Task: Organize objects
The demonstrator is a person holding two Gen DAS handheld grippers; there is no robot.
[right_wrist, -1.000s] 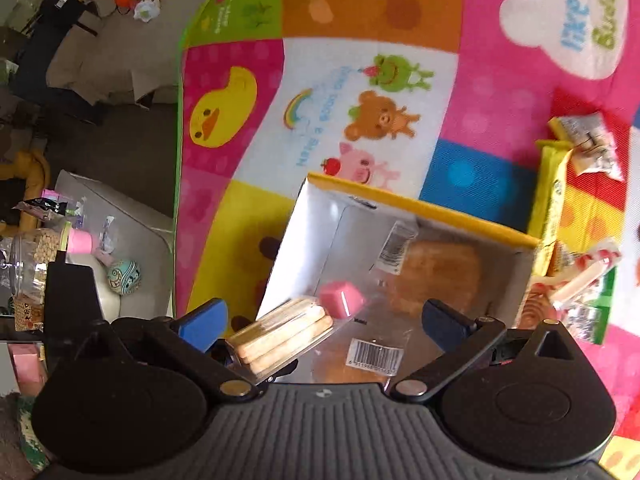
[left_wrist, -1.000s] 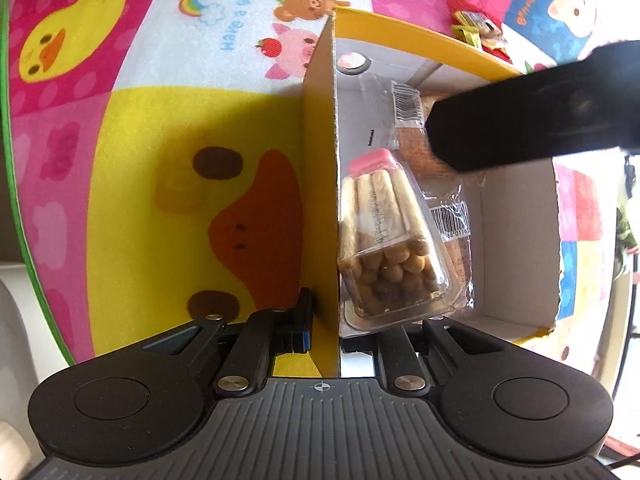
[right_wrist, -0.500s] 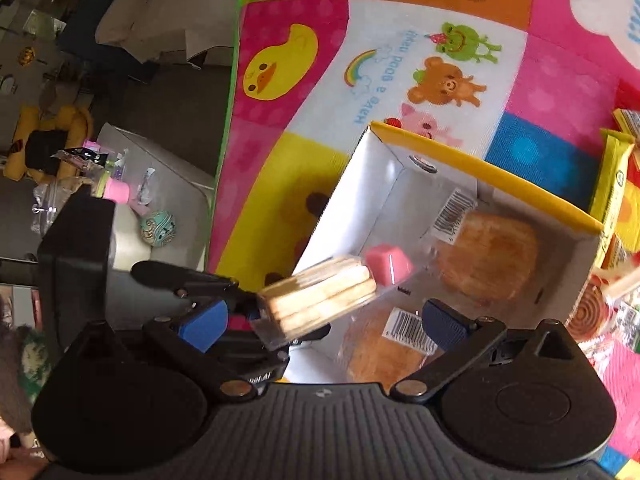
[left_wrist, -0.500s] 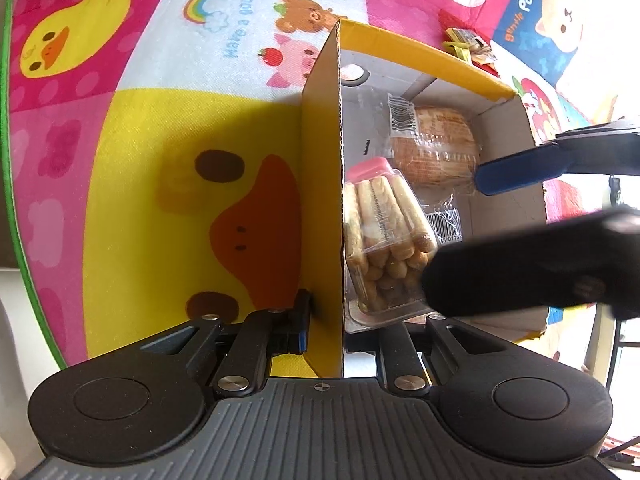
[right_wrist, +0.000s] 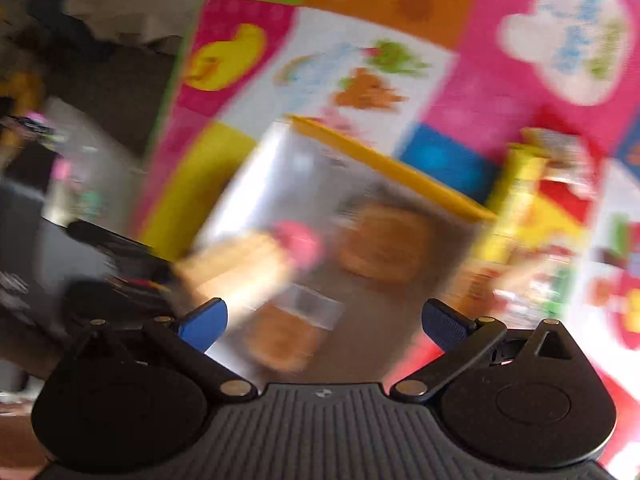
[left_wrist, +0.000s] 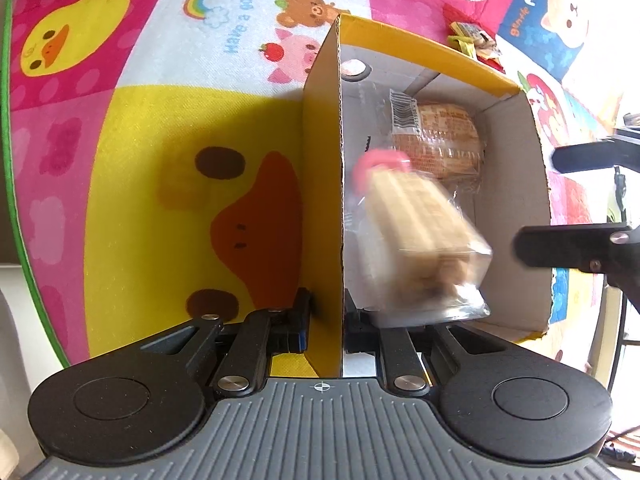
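Note:
My left gripper (left_wrist: 324, 312) is shut on the left wall of a yellow cardboard box (left_wrist: 322, 200) and points steeply down at it. Inside the box, a clear pack of biscuit sticks (left_wrist: 420, 232) with a pink end is blurred with motion and leans against that wall. A wrapped brown cake (left_wrist: 440, 144) lies at the far end. My right gripper (right_wrist: 324, 322) is open over the box (right_wrist: 400, 168) with nothing between its blue pads. Its view is smeared, with the biscuit pack (right_wrist: 240, 264) just beyond the left pad. In the left wrist view, its two fingers (left_wrist: 568, 248) reach in from the right.
The box sits on a bright cartoon play mat (left_wrist: 160, 184). Several loose snack packets (right_wrist: 532, 200) lie on the mat right of the box, with more (left_wrist: 476, 40) beyond its far corner. Dark floor and clutter (right_wrist: 80, 60) lie off the mat's left edge.
My right gripper has let go of the biscuit pack and pulled back to the right of the box. The pack has shifted and tilted inside. My left gripper keeps its grip on the wall.

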